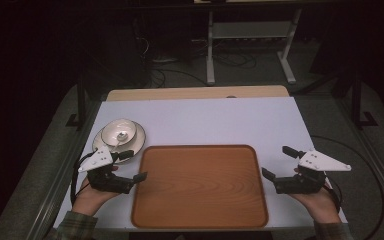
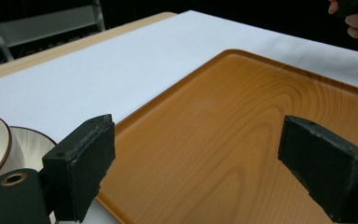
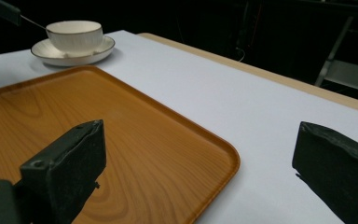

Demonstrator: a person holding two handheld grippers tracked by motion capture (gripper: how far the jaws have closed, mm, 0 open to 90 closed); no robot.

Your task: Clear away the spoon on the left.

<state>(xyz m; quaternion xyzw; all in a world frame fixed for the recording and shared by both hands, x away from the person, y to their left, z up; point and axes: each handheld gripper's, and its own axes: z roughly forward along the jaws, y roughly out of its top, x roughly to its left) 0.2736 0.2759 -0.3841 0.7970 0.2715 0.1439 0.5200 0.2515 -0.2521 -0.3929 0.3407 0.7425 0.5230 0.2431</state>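
Your left gripper (image 1: pixel 131 165) and right gripper (image 1: pixel 274 162) both stand with jaws wide apart, nothing between them. The wooden tray (image 1: pixel 200 186) lies between them, long axis running nine to three, its left rim just beside the left jaws.

A rectangular wooden tray (image 1: pixel 200 186) lies on the white desk (image 1: pixel 220 120). The left tongs (image 1: pixel 132 165) gape at its left edge, the right tongs (image 1: pixel 276 161) at its right. A white bowl (image 1: pixel 118 134) sits on a saucer (image 1: pixel 139 137) nearby.
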